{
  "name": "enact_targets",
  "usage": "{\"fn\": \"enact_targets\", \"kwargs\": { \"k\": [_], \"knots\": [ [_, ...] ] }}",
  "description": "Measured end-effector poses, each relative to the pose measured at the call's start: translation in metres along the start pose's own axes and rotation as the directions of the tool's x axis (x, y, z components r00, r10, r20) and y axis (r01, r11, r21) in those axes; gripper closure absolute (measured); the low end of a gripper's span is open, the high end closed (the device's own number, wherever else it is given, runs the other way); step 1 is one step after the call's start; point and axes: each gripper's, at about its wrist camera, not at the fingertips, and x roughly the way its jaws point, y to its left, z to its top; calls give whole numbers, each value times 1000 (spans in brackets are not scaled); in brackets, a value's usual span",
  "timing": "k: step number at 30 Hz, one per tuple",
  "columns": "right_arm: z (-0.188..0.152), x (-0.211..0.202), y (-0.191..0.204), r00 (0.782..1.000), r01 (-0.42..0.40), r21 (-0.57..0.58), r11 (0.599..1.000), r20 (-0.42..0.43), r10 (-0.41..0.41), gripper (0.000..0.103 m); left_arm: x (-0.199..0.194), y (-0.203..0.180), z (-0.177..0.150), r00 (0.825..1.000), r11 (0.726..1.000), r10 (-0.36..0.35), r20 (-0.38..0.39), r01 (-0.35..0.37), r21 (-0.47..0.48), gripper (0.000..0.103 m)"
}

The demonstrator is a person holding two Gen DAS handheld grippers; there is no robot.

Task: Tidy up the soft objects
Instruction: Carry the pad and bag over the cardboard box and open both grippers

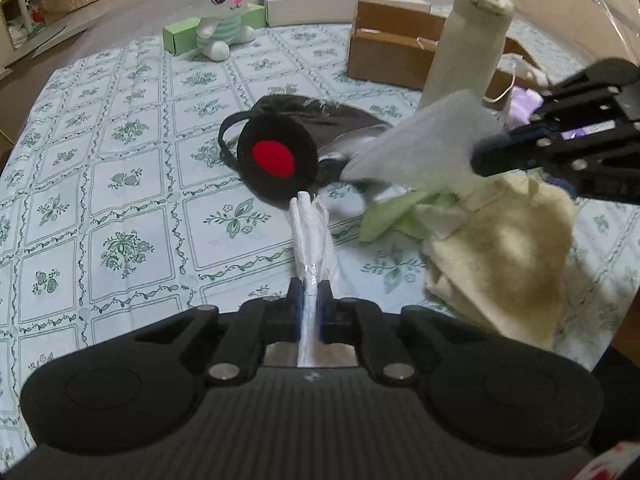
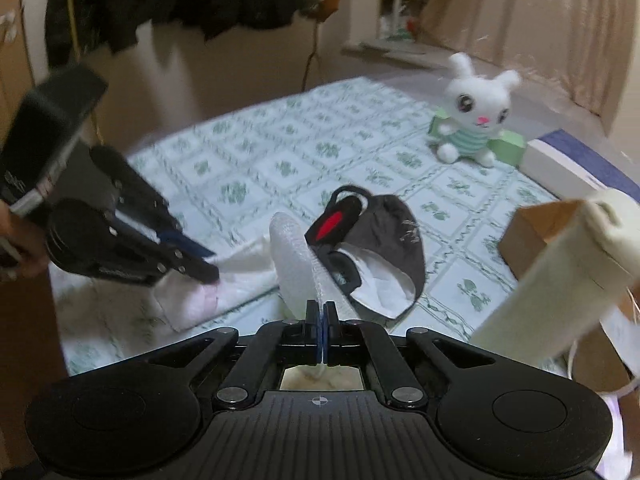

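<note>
My left gripper (image 1: 311, 284) is shut on a crumpled white plastic bag (image 1: 310, 232) that sticks out forward over the table. My right gripper (image 2: 321, 308) is shut on a pale grey-white cloth (image 2: 292, 256), which also shows lifted in the left wrist view (image 1: 424, 140). A cream towel (image 1: 504, 264) and a light green cloth (image 1: 384, 216) lie piled under the right gripper (image 1: 480, 156). A black pouch with a red spot (image 1: 276, 156) lies on dark fabric (image 1: 320, 112) at mid-table. The left gripper (image 2: 204, 268) shows at left in the right wrist view.
A white bunny plush (image 1: 220, 8) sits at the far edge before a green box (image 1: 180, 34). A cream bottle (image 1: 464, 40) stands by a brown cardboard box (image 1: 384, 52). A white and blue box (image 1: 340, 4) lies behind. A floral tablecloth (image 1: 120, 200) covers the table.
</note>
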Motion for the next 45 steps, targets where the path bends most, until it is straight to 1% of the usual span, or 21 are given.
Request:
{"fn": "enact_targets", "kwargs": {
  "k": [3,6,10,14,19,26,32,38,45],
  "knots": [
    [-3,-25,-2,999,4,76,997,49,-8,103,-11,-6,0,1000,1000,-2,18,2,1,98],
    [-9,-50,-4,996,14,141,990,88,-27,103,-24,-17,1,999,1000,2,35,-2,21,98],
    [-24,-78,-8,992,38,223,974,111,-64,103,-37,-30,3,998,999,-7,56,5,36,98],
    [-46,-104,-11,990,58,319,946,104,-96,103,-46,-47,6,998,998,-24,66,20,59,98],
    [-78,-131,-13,985,118,386,915,70,-157,103,-50,-72,10,996,995,-57,72,50,85,98],
    [-116,-170,-20,970,197,442,875,40,-238,103,-52,-106,19,992,989,-98,82,89,114,98],
    [-136,-194,-30,960,235,471,850,26,-280,103,-49,-127,27,990,984,-117,81,105,144,98],
    [-148,-209,-39,950,269,478,836,13,-313,103,-44,-130,35,991,983,-115,74,103,149,98],
    [-169,-229,-62,930,329,505,798,-26,-367,103,-34,-122,51,993,985,-96,67,85,153,98]
  ]
}}
